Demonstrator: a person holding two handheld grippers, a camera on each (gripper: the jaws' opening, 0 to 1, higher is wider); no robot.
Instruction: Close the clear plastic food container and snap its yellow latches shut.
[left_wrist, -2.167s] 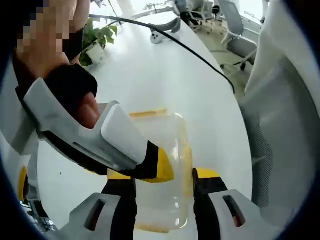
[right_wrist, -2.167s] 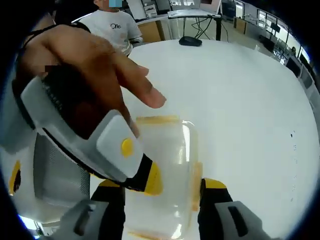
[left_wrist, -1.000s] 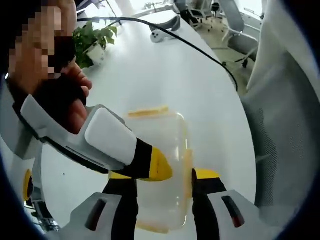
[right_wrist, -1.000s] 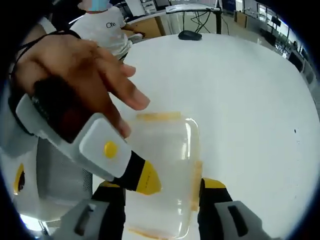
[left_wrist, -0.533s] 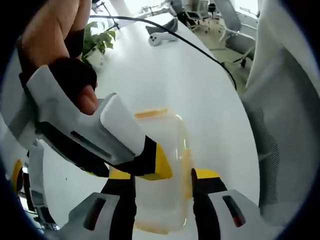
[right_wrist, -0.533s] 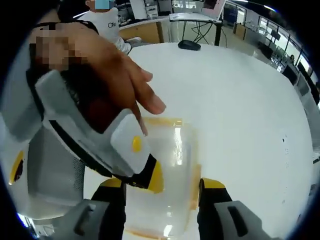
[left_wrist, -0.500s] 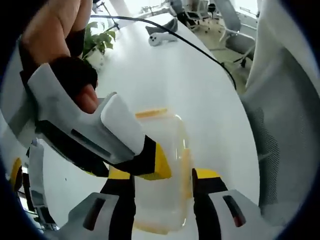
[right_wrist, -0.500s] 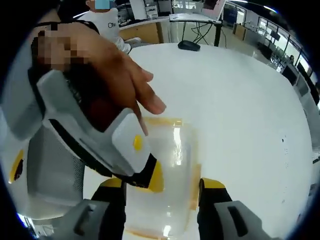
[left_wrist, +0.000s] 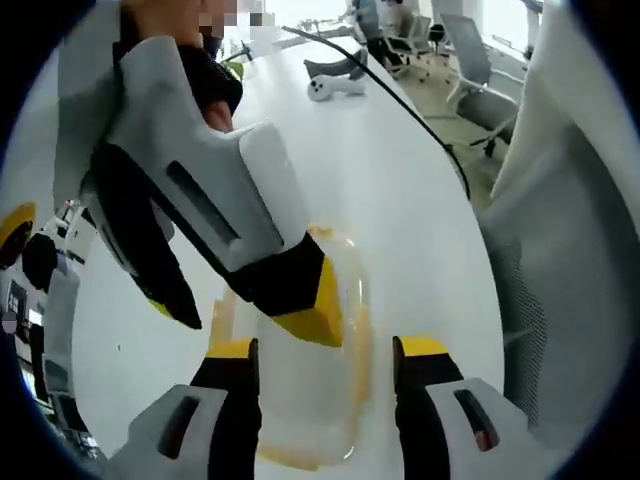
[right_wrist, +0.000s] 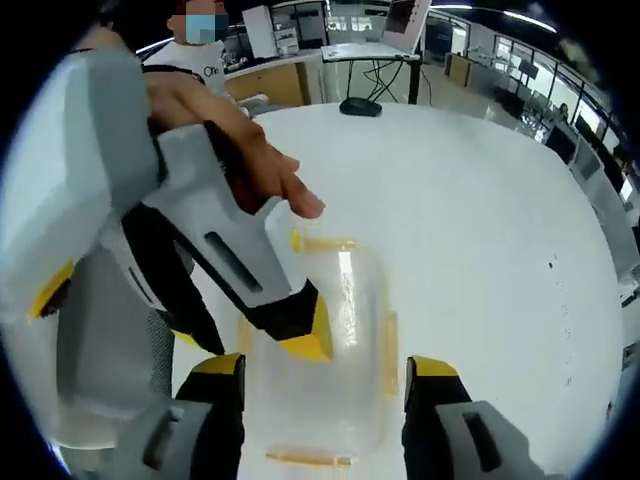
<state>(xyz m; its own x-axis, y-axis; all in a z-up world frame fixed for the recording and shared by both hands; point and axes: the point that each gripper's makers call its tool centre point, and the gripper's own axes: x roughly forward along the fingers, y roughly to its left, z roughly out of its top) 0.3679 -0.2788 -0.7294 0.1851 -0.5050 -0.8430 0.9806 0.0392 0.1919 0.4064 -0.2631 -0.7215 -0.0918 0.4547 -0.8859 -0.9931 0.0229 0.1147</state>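
Between left gripper (left_wrist: 325, 355) jaws, container (left_wrist: 300, 390)

Clear plastic food container (right_wrist: 335, 340) lying flat on white table, lid seemingly sitting on, yellow latches (right_wrist: 388, 338) showing along its edges (left_wrist: 310, 385).

We see a big white table (right_wrist: 480, 220). On it sits a clear box (right_wrist: 340, 340) at lower middle — a black mouse (right_wrist: 358, 107) up top, a black cable (left_wrist: 400, 95) too.
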